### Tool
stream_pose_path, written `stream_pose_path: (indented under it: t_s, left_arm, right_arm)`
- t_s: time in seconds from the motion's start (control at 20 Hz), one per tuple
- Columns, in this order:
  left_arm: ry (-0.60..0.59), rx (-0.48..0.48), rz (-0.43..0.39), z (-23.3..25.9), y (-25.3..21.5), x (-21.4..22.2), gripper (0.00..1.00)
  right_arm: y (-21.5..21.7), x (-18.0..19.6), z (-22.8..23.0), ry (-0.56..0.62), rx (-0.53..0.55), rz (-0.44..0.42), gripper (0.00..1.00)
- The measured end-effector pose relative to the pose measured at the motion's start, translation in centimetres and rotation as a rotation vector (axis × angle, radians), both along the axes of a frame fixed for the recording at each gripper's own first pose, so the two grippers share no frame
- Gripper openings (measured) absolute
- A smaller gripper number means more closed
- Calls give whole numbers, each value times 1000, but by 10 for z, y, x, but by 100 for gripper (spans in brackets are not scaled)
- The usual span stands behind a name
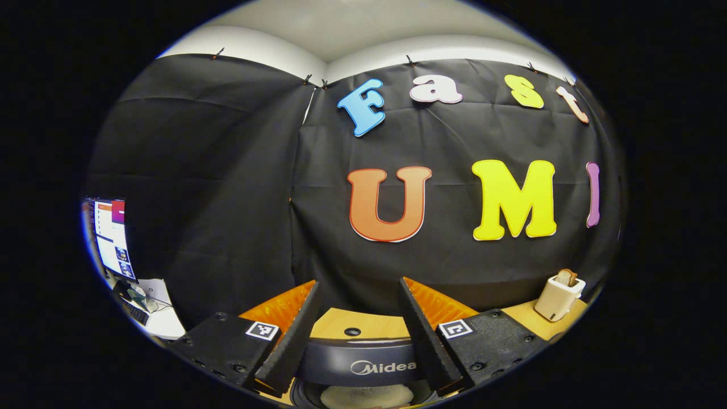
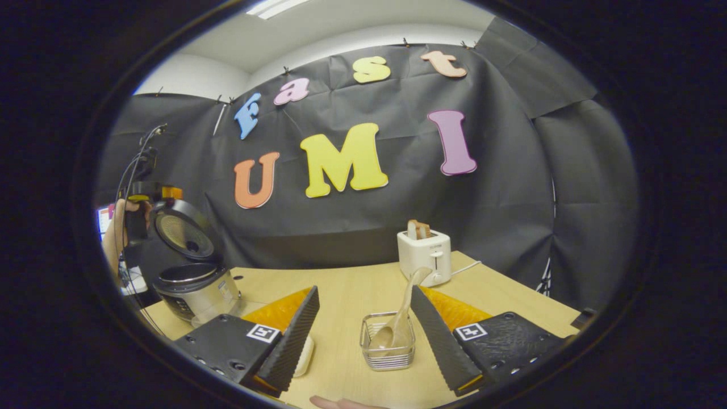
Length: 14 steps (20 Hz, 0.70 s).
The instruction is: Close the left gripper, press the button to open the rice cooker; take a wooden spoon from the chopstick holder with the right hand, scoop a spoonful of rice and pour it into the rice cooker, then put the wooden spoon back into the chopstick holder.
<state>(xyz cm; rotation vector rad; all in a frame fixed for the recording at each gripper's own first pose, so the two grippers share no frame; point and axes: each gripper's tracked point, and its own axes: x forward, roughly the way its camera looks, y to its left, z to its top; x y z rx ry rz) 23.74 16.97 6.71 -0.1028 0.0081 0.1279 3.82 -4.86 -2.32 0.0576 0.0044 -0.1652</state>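
The rice cooker stands at the far left of the table with its lid swung up and open. In the left gripper view the cooker's dark rim lies between the fingers of the left gripper, whose jaws stand wide and hold nothing. The wooden spoon leans upright in the wire holder near the right gripper, between its wide, empty jaws. A toaster sits farther back. At far left, a hand holds the other gripper above the cooker.
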Motion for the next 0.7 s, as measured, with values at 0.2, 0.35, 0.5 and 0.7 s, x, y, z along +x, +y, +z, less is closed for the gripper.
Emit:
stream_pose_path:
  t_s: [0.2, 0.35, 0.5, 0.7]
  left_arm:
    - [37, 15, -30, -35, -13, -30, 87]
    - [88, 18, -73, -68, -26, -49, 86]
    - [156, 5, -112, -103, -35, -60, 86]
    - [208, 29, -104, -133, -43, -71, 87]
  right_arm:
    - [7, -5, 3, -9, -16, 13, 92]
    - [8, -7, 5, -16, -31, 14, 92]
    - [6, -7, 6, -18, -35, 10, 92]
    - [6, -7, 5, -15, -21, 12, 96]
